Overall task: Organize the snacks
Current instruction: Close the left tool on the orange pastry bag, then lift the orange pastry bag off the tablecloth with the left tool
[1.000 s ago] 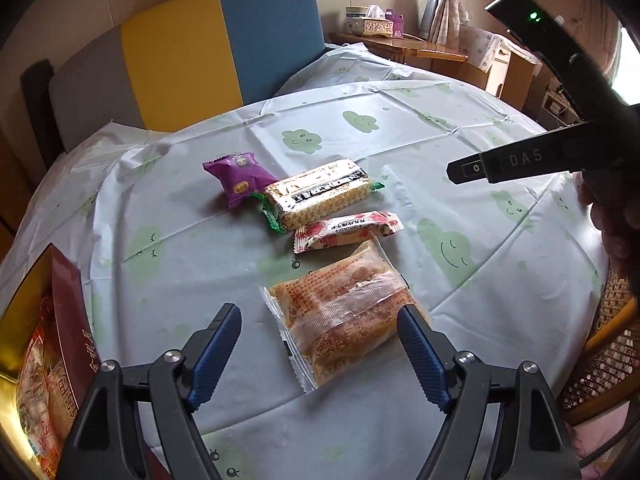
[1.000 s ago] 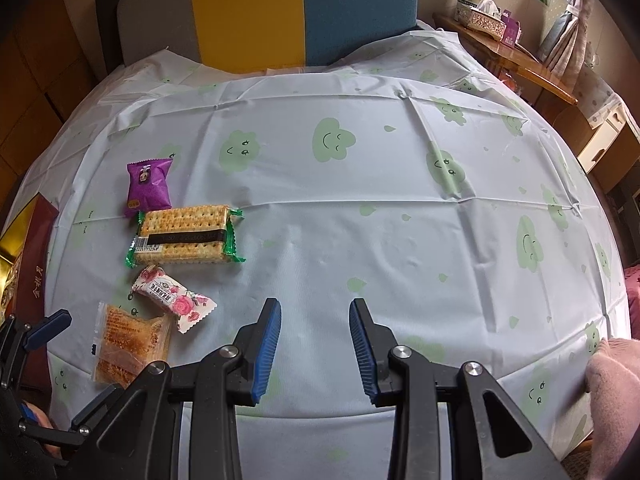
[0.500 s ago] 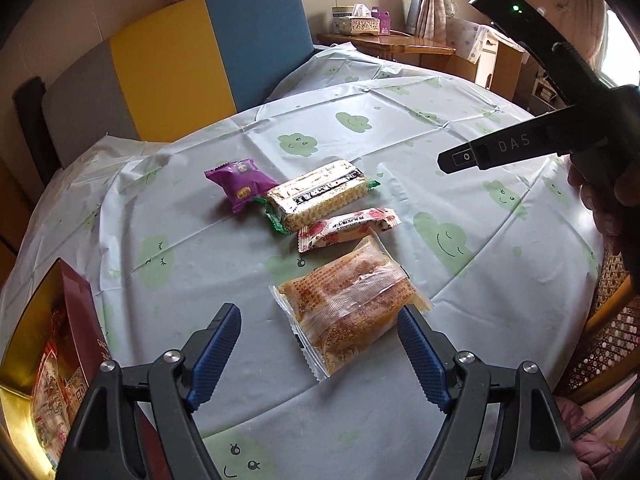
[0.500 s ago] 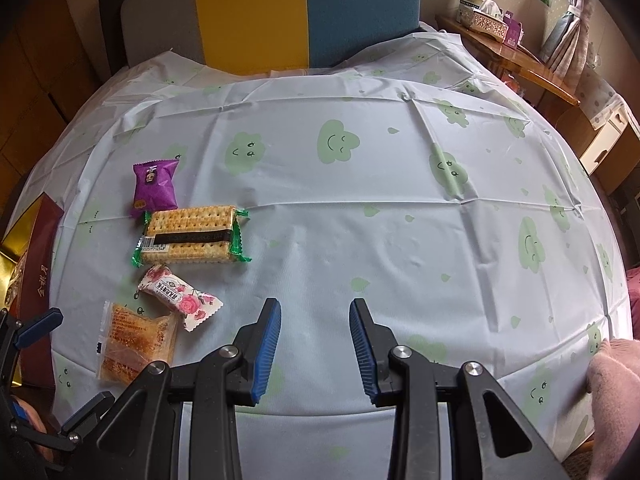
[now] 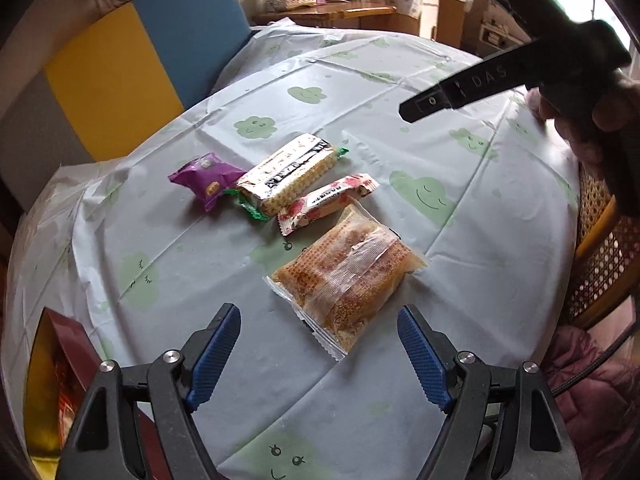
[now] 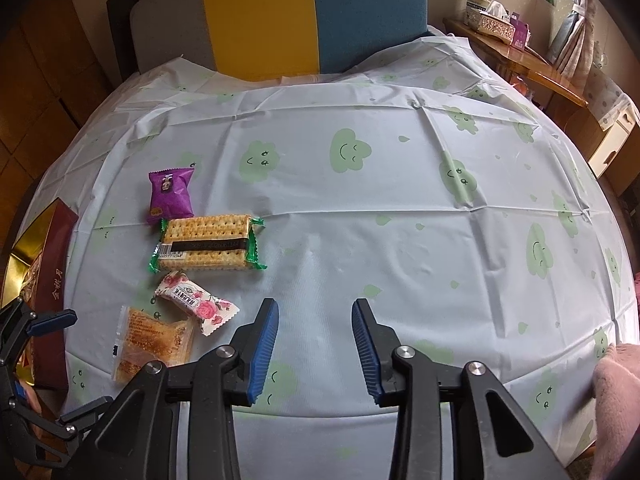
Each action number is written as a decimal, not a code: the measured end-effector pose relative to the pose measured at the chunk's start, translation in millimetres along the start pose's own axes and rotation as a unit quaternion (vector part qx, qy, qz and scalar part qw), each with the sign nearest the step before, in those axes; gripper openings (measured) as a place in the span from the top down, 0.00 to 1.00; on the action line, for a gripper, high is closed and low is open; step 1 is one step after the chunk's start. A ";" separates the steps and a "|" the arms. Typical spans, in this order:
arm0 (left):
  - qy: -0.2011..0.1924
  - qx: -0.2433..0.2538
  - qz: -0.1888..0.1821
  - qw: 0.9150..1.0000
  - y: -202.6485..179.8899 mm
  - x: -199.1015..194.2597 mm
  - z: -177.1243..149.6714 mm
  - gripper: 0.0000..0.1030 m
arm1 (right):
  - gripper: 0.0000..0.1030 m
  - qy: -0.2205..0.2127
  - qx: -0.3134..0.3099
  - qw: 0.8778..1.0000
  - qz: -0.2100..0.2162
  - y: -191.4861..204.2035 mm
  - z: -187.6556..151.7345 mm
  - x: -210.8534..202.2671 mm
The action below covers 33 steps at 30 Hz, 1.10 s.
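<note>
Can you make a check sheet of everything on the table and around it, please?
Surface: round table under a cloud-print tablecloth.
Job's things: purple snack packet, cracker pack, rose-print candy and orange pastry pack lie in a row; red-and-gold box at the table's edge.
Clutter: nothing seen.
Grippers: left gripper open near the pastry pack; right gripper open, nothing between its fingers.
Cables: black cable by the wicker chair.
Surroundings: yellow-and-blue sofa back, tissue box on a wooden side table.
</note>
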<state>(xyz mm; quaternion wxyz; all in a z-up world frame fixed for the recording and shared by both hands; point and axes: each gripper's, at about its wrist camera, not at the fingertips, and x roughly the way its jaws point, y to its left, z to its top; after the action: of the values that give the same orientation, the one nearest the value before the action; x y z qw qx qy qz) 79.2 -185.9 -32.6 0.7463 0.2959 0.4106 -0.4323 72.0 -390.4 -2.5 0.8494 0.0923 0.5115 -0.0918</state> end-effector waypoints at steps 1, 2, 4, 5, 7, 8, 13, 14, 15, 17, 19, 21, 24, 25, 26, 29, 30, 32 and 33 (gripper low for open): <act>0.005 0.012 0.001 1.000 -2.6 4.7 3.1 0.21 | 0.63 -0.001 0.000 1.000 0.003 0.2 0.2 -0.4; 0.010 0.024 0.001 1.000 -4.9 8.9 6.2 0.21 | 0.63 0.000 0.001 1.000 0.006 0.0 0.3 -0.6; 0.014 0.042 0.001 0.999 -10.3 17.1 13.3 0.21 | 0.62 0.000 0.004 1.000 0.010 -1.0 0.4 -1.1; 0.014 0.050 0.000 0.999 -13.2 20.9 16.5 0.21 | 0.62 -0.001 0.006 1.000 0.011 -1.9 0.6 -1.0; 0.015 0.070 0.000 0.997 -19.0 28.5 22.3 0.21 | 0.62 0.002 0.009 1.000 0.013 -3.0 0.8 -0.4; 0.017 0.077 -0.001 0.997 -20.8 32.7 24.5 0.21 | 0.62 0.002 0.010 1.000 0.014 -3.4 0.8 -0.3; 0.021 0.057 -0.021 0.998 -18.1 49.1 32.8 0.21 | 0.62 0.003 0.014 1.000 0.016 -4.2 1.1 0.1; 0.022 0.043 -0.028 0.998 -16.1 50.5 33.9 0.24 | 0.62 0.004 0.014 1.000 0.016 -4.3 1.2 0.4; 0.021 0.031 -0.036 0.999 -15.0 50.8 33.6 0.31 | 0.62 0.004 0.014 1.000 0.016 -4.3 1.1 0.6; 0.011 0.015 -0.030 0.999 -16.3 47.8 31.2 0.40 | 0.62 0.005 0.016 1.000 0.014 -4.8 1.0 1.0; 0.004 0.003 -0.016 1.000 -20.3 43.7 27.1 0.41 | 0.62 0.004 0.016 1.000 0.014 -5.0 1.4 1.2; -0.006 -0.014 -0.008 1.000 -24.4 38.9 20.1 0.42 | 0.62 0.005 0.015 1.000 0.012 -4.5 1.3 1.5; -0.019 -0.049 0.007 0.999 -28.5 33.1 10.6 0.42 | 0.62 0.006 0.012 1.000 0.010 -3.5 1.0 2.2; -0.023 -0.067 0.009 0.997 -27.1 31.7 6.8 0.42 | 0.62 0.007 0.011 1.000 0.008 -3.2 0.9 2.5; -0.026 -0.083 0.014 0.996 -26.4 29.8 3.6 0.42 | 0.62 0.008 0.010 1.000 0.007 -2.9 0.8 3.1; -0.032 -0.118 0.035 0.992 -25.5 24.4 -5.8 0.42 | 0.62 0.011 0.009 1.000 0.005 -3.2 0.3 4.1; -0.032 -0.129 0.042 0.990 -25.1 23.2 -8.5 0.42 | 0.62 0.012 0.007 1.000 0.006 -2.7 0.2 4.6; -0.031 -0.145 0.054 0.987 -23.6 20.5 -13.2 0.42 | 0.62 0.015 0.002 1.000 0.008 -0.7 -0.2 6.1; -0.030 -0.152 0.060 0.986 -23.0 19.2 -15.4 0.42 | 0.62 0.017 -0.002 1.000 0.009 0.7 -0.5 7.0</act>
<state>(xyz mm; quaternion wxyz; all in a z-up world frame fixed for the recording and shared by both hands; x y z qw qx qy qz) 58.8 -191.7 -58.9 0.8194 0.1901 0.4303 -0.3277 74.9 -390.1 -8.8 0.8416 0.0971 0.5250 -0.0814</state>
